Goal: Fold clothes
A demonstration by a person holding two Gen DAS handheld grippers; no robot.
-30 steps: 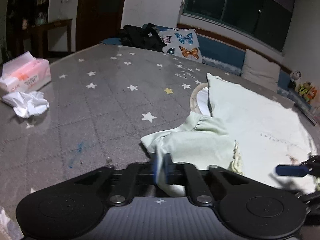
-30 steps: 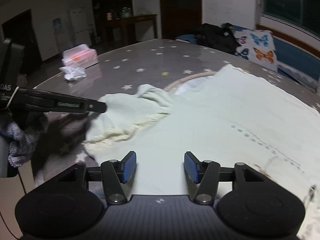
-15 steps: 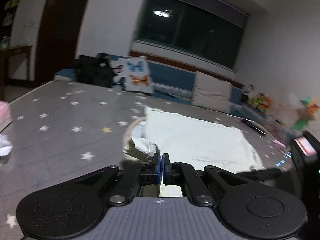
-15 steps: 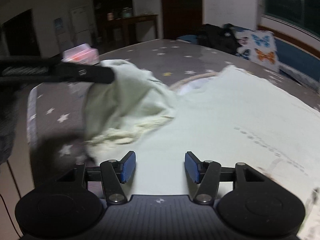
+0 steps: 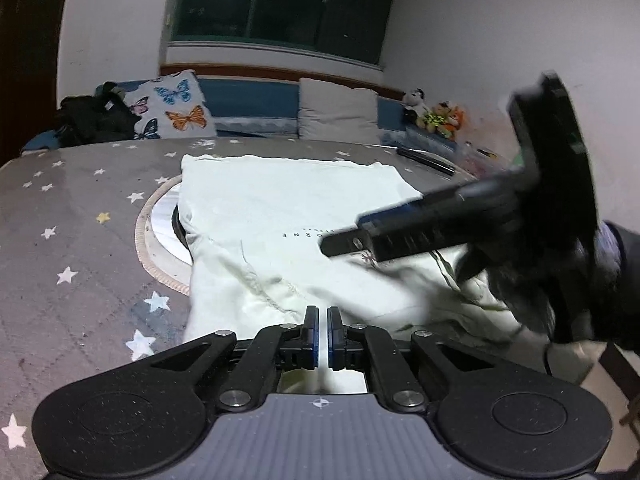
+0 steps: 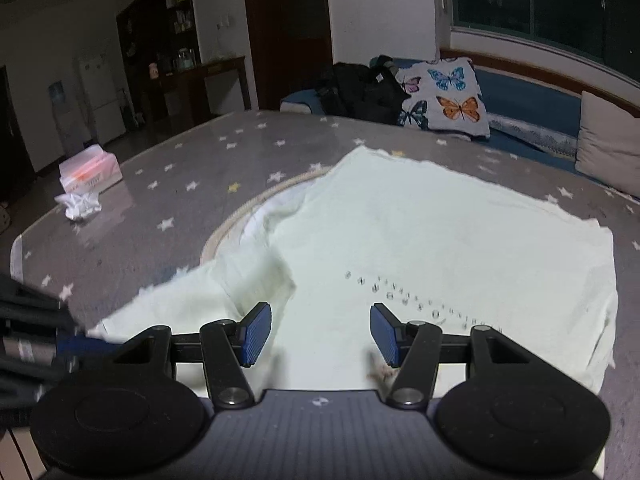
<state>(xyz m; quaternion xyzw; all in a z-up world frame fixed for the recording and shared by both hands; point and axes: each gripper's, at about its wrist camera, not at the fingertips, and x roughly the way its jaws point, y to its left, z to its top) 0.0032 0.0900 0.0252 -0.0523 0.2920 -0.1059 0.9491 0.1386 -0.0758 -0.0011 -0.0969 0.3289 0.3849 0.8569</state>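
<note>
Grey starry tabletop (image 6: 192, 168), pale shirt (image 6: 420, 232) spread flat. Left gripper (image 5: 323, 338) fingers pinch its sleeve, right gripper (image 6: 320, 334) hangs released. Next I'd lay the sleeve inward.

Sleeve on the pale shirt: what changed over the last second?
The left gripper, jaws shut on the sleeve, lifted it and carried it across onto the pale shirt; it now lies folded inward. The right gripper stayed open over the shirt.
</note>
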